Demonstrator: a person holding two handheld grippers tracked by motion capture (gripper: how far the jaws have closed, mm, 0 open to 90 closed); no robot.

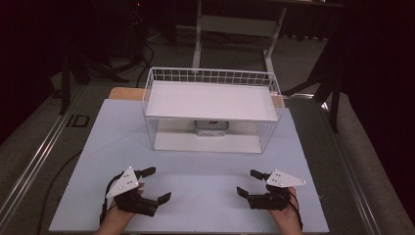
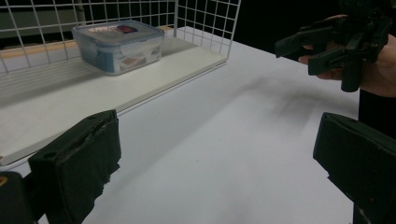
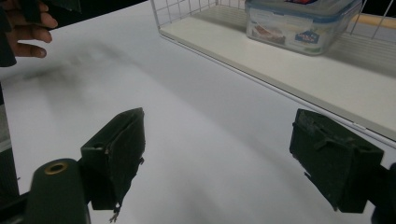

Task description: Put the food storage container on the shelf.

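A white wire rack with two shelves stands at the back of the white table. On its lower shelf sits a clear plastic food container with a blue-trimmed lid. My left gripper hovers low at the table's front left, jaws wide apart with nothing between them. At the front right my right gripper is open and empty too. Both point inward toward each other, well short of the rack.
The rack's upper shelf is a bare white board with a wire rim. A wooden board edge shows behind the table. Dark floor, cables and a desk frame lie beyond.
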